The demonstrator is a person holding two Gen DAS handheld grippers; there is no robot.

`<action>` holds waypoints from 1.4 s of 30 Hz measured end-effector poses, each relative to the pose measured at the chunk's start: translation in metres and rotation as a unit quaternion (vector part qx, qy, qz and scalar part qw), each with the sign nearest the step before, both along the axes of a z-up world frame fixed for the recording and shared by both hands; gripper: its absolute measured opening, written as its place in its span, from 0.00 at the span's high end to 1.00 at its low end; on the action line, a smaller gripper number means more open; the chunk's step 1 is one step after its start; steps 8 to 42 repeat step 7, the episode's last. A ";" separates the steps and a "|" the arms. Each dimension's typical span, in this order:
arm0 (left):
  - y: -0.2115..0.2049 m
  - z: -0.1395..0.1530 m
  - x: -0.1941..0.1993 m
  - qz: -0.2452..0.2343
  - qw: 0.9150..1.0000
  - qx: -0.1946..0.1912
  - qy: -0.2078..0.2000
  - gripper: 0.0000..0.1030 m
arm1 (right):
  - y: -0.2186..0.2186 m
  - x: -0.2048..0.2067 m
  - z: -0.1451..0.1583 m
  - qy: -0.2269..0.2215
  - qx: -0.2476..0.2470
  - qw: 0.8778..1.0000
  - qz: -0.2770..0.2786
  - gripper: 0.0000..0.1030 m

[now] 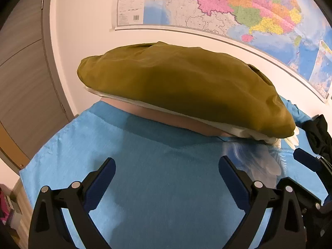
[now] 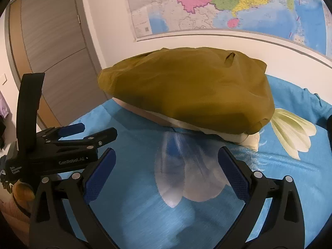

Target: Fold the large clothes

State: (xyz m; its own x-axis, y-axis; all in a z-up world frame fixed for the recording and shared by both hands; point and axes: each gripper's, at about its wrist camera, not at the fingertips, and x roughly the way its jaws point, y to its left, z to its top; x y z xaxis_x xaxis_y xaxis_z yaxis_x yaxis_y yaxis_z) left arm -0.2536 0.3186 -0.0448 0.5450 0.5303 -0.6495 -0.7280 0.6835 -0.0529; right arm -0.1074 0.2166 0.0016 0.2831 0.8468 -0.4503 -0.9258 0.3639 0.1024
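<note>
Two tools, both wide open, nothing held | left tool [image 1: 167, 171] over the blue T-shirt [image 1: 157, 178] | right tool [image 2: 166, 161] over its white print [image 2: 186, 178] | blue T-shirt lies flat on the worktop | olive-green folded cloth [image 2: 186, 91] sits on a white pile [image 1: 238, 129] behind it | map [image 2: 228, 6] on wall

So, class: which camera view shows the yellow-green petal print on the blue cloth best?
The right wrist view: the petal print fans out fully beside the olive bundle. The left wrist view shows only its tip.
</note>
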 end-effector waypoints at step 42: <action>-0.006 0.001 -0.005 0.004 1.000 -0.003 -0.005 0.07 | -0.004 -0.006 0.000 -0.002 0.002 1.000 -0.003 0.06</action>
